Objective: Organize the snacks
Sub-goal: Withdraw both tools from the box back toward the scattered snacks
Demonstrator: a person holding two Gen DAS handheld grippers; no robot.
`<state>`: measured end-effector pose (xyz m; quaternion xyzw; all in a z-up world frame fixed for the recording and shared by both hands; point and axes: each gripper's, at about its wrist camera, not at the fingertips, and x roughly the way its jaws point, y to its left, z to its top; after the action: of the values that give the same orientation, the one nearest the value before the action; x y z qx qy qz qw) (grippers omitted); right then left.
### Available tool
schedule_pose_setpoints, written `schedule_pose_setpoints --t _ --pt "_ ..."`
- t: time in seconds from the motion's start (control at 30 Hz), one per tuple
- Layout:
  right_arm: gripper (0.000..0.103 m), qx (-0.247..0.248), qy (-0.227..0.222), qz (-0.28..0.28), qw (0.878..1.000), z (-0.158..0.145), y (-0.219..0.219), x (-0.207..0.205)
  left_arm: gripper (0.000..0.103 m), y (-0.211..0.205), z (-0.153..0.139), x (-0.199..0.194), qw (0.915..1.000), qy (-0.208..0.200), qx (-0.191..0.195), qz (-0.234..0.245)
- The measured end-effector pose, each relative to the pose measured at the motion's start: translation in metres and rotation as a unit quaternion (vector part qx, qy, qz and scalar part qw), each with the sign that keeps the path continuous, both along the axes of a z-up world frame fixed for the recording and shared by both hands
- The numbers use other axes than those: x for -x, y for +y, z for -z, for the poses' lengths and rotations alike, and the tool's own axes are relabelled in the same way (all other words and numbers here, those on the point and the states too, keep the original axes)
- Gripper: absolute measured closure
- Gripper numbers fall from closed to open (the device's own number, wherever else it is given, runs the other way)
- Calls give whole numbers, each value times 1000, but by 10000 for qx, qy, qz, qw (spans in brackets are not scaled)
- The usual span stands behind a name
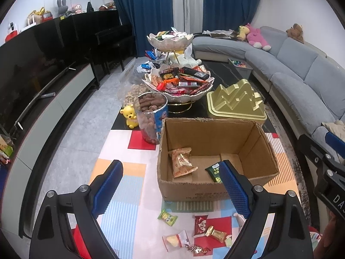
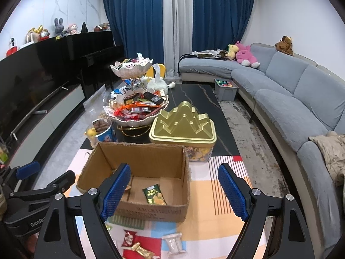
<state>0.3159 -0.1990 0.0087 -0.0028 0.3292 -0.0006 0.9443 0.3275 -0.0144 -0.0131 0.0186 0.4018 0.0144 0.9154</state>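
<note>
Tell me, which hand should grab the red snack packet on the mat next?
Probably the left gripper. It is open and empty, and the red snack packet lies just ahead between its fingers. From the right gripper, also open, that packet sits off to the left side.

A dark marble-patterned table [image 2: 200, 99] carries a patchwork-coloured cloth [image 1: 129, 185] at its near end. On the cloth sit an open brown cardboard box [image 1: 215, 129] and scattered wrapped snacks [image 1: 200, 225]. Beyond stand a gold mountain-shaped tin [image 2: 183, 125] and a tiered white snack bowl stand [image 1: 179, 79].

The left gripper [image 2: 32, 172] carried "GenRo" (cut off); the right gripper [image 1: 332, 151] showed "DA"; packet print was unreadable.
</note>
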Motion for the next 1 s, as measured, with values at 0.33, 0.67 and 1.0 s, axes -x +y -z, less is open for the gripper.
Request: schedule_pose_setpoints --t 0.33,0.67,1.0 --pt "19 -21 52 44 10000 7 -10 15 12 -9 10 17 9999 82 7 147" --pt "19 -44 163 48 9998 21 -16 33 12 -15 30 36 9995 236 -23 231" --pt "19 82 276 7 9996 45 -17 55 12 -20 59 60 9988 386 -30 299"
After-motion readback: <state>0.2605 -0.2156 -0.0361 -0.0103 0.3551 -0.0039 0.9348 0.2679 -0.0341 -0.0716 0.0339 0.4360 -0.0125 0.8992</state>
